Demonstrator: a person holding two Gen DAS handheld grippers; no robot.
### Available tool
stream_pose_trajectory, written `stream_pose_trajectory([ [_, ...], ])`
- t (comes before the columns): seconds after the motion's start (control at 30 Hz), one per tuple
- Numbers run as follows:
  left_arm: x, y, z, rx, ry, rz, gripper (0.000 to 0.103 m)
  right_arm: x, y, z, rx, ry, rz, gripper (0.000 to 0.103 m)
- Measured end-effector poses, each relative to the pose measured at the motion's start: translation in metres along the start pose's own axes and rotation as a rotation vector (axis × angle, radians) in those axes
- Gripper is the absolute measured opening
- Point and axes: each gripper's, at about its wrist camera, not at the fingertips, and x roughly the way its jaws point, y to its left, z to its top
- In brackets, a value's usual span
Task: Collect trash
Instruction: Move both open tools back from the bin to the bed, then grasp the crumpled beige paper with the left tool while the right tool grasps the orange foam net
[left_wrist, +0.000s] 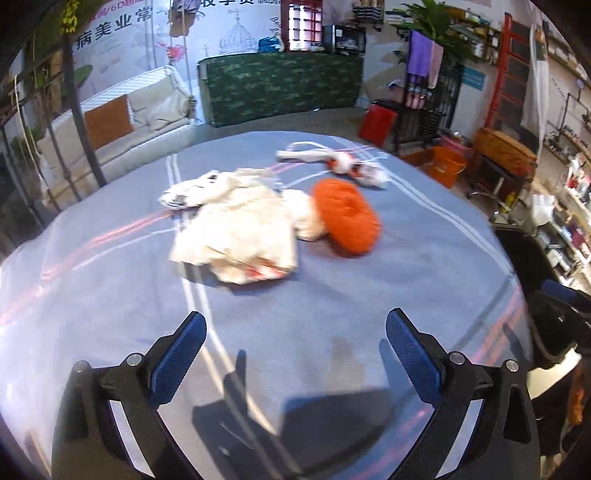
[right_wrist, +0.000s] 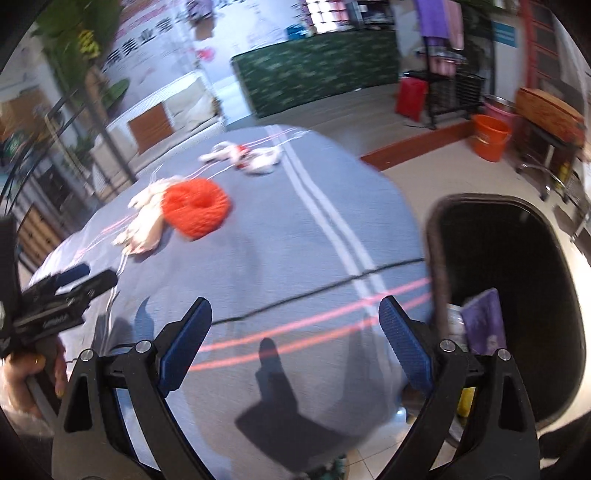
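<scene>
Left wrist view: the left gripper is held wide and empty above the table, aimed at crumpled white paper beside an orange yarn ring.

Right wrist view: the right gripper is spread, empty, beside the black bin, presumably for deposits.

Shop w/ shelves; counter

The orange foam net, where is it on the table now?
The orange foam net lies near the middle of the blue tablecloth, touching the right side of the crumpled white paper pile; the right wrist view shows it far left.
</scene>
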Motion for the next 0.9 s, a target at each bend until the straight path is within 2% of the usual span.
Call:
stream_pose_trajectory([
  [0.17, 0.023, 0.017, 0.012, 0.033, 0.014, 0.027, 0.096, 0.010, 0.028, 0.007, -0.058, 0.013, 0.027, 0.091],
  [0.43, 0.067, 0.023, 0.029, 0.051, 0.079, 0.068, 0.094, 0.018, 0.048, 0.013, -0.110, 0.032, 0.036, 0.091],
  [0.57, 0.079, 0.038, 0.023, -0.024, 0.124, 0.020, 0.077, 0.022, 0.058, 0.018, -0.140, 0.037, 0.040, 0.091],
  [0.63, 0.074, 0.047, 0.020, -0.071, 0.118, -0.009, 0.071, 0.028, 0.065, 0.020, -0.156, 0.042, 0.041, 0.091],
  [0.7, 0.064, 0.053, 0.017, -0.100, 0.099, -0.017, 0.059, 0.033, 0.072, 0.023, -0.176, 0.046, 0.041, 0.091],
  [0.9, 0.043, 0.069, 0.006, -0.174, 0.067, -0.053, 0.044, 0.047, 0.089, 0.035, -0.208, 0.043, 0.056, 0.091],
])
